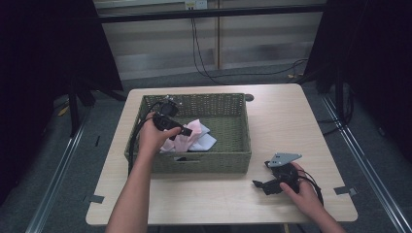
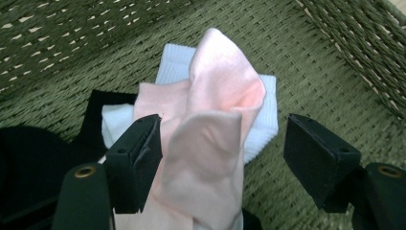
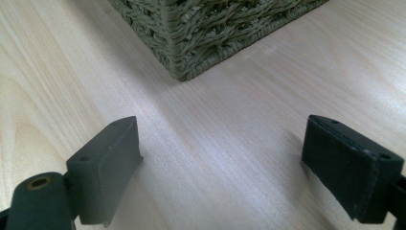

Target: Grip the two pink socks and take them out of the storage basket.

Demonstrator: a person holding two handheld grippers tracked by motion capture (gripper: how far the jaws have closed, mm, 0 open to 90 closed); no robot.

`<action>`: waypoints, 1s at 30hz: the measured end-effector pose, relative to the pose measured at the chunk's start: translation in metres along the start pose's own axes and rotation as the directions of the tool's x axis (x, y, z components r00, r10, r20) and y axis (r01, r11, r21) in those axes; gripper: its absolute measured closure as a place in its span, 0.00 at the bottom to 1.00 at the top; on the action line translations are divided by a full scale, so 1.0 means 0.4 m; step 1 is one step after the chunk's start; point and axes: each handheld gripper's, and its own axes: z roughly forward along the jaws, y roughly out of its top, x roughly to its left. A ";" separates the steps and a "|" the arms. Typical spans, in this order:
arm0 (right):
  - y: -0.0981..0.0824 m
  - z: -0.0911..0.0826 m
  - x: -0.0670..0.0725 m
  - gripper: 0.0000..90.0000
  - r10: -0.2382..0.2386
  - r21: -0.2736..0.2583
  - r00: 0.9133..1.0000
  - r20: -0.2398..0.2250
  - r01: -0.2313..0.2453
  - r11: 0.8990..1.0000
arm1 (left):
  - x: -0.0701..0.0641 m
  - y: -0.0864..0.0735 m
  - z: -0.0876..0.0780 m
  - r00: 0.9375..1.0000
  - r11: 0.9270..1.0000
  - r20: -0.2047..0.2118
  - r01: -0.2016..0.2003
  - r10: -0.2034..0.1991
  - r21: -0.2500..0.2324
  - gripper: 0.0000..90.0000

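Grey carpet and dark curtains surround my pale wooden table (image 1: 286, 121), with cables trailing down the back wall; on the table sits a green woven basket (image 1: 233, 162), and inside it lies a small heap of cloth; a pink sock (image 2: 210, 143) is draped on top of a white ribbed sock (image 2: 261, 120), with a black piece (image 2: 103, 112) tucked underneath at one side; my left gripper (image 1: 182, 130) reaches down into the basket over that heap; in the left gripper view its jaws stand spread, one pad just touching the edge of the pink sock while the other hangs well apart from it, so nothing is pinched; my right gripper (image 1: 260, 184) rests low over bare table near the basket's front right corner, its jaws released and wide.
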 end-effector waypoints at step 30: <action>0.000 -0.001 -0.002 0.14 0.002 -0.001 1.000 -0.006 -0.002 1.000 | -0.012 0.043 -0.096 0.997 0.999 0.070 0.009 -0.012 0.045 0.91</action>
